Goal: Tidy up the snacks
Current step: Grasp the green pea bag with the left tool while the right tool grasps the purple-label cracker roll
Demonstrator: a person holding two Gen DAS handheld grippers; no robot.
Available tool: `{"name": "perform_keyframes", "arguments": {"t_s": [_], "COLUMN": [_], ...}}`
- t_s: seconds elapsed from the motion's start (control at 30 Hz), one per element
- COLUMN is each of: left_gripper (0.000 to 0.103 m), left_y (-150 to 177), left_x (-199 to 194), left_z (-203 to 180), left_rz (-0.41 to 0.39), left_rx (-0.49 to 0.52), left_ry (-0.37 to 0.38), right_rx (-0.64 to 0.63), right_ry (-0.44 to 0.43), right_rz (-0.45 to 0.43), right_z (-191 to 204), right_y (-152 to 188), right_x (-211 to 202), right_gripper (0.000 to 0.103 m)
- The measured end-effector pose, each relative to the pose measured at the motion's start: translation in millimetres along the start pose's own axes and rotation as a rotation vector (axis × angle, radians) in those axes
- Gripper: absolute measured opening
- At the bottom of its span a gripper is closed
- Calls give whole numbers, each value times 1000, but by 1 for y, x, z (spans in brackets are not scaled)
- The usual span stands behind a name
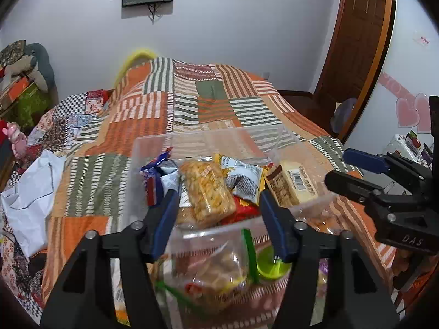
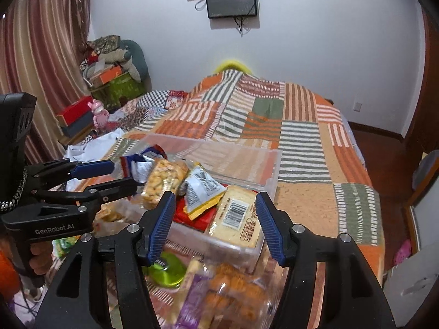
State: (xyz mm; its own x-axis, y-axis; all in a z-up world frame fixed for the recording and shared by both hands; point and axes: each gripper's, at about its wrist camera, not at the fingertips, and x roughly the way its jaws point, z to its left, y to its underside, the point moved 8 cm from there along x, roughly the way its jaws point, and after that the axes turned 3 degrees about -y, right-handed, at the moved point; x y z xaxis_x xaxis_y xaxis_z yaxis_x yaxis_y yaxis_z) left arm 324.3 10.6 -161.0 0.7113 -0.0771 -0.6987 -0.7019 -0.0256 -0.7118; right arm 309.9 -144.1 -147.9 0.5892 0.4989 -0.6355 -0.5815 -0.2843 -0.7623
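Observation:
A clear plastic bin (image 1: 153, 142) (image 2: 271, 164) stands on the patchwork bed. In it lie a yellow cracker pack (image 1: 205, 192) (image 2: 164, 183), a pale cake pack with a barcode (image 1: 293, 183) (image 2: 236, 219), a silver and yellow pouch (image 1: 244, 178) (image 2: 200, 189), a blue pouch (image 1: 156, 170) (image 2: 142, 161) and a red packet (image 1: 241, 211) (image 2: 192, 216). My left gripper (image 1: 218, 200) (image 2: 123, 175) hovers open over the bin's near left side, touching nothing. My right gripper (image 2: 215, 200) (image 1: 337, 166) hangs open over the near right corner. A blurred clear bag of orange snacks (image 2: 233, 290) (image 1: 216, 268) lies before the bin.
A green round item (image 1: 271, 266) (image 2: 167, 271) lies beside the loose bag. A white plastic bag (image 1: 30, 200) sits on the bed's left. Boxes and a pink toy (image 2: 100, 115) crowd the left side. A hand (image 2: 38, 257) grips the left tool. A wooden door (image 1: 356, 41) stands far right.

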Motion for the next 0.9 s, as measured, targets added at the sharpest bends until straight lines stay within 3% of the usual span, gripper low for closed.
{"name": "perform_keyframes", "arguments": {"t_s": [0.13,0.33,0.5,0.9], "left_gripper": [70,72,75,76], "left_y": [9,33,62,130], "left_x": [-20,-45,-58,-41], "left_z": [8,26,42,84], "left_rz": [-6,-7,17,137], "left_rx": [-4,-7,-13,-79], "left_ry": [-15,-37,-66,-99], "right_rx": [-7,6,17,73], "right_ry": [2,-6,-2,-24], "right_rz": [-20,-24,15,111], "right_z": [7,13,15,19], "right_y": [4,21,47,93], "right_x": [-16,-30,-30,-12], "right_gripper": [63,67,70,70]}}
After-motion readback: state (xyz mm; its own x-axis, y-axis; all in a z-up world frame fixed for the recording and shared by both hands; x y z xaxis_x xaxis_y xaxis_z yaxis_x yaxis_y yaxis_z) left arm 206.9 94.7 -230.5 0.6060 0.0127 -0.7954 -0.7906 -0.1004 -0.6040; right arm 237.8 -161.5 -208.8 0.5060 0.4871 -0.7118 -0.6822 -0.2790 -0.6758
